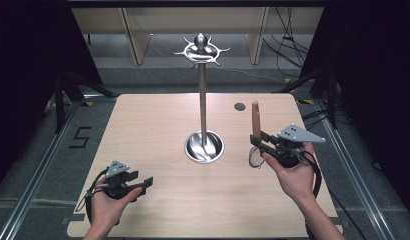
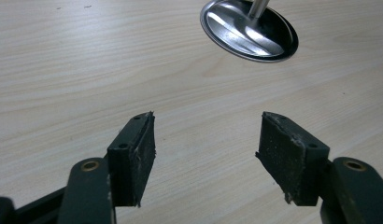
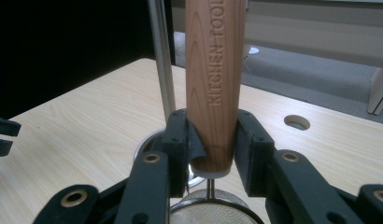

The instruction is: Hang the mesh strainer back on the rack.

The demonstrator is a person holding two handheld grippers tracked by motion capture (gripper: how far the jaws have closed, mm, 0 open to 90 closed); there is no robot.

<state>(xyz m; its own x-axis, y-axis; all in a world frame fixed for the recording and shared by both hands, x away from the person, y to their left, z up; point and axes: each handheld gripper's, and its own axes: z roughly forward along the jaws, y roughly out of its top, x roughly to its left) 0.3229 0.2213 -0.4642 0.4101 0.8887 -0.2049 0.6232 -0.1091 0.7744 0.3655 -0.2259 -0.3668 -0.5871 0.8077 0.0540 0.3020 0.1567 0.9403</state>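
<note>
A small strainer with a wooden handle (image 1: 255, 120) marked "KITCHEN TOOL" (image 3: 215, 70) stands upright, its mesh bowl (image 1: 255, 157) hanging below. My right gripper (image 1: 256, 141) is shut on the lower end of that handle (image 3: 211, 140), right of the metal utensil stand. The stand has a round dish base (image 1: 204, 146), a thin pole (image 1: 203, 100) and a ring of hooks (image 1: 201, 49) on top. My left gripper (image 1: 145, 182) rests low at the front left, open with nothing between its pads (image 2: 206, 149); the stand's base (image 2: 248, 30) lies ahead of it.
The light wooden table (image 1: 158, 125) has a small round hole (image 1: 239, 106) near its far edge, behind the strainer. Dark curtains flank both sides, and cables lie on the floor at the back right. The stand's pole (image 3: 161, 56) rises just left of the held handle.
</note>
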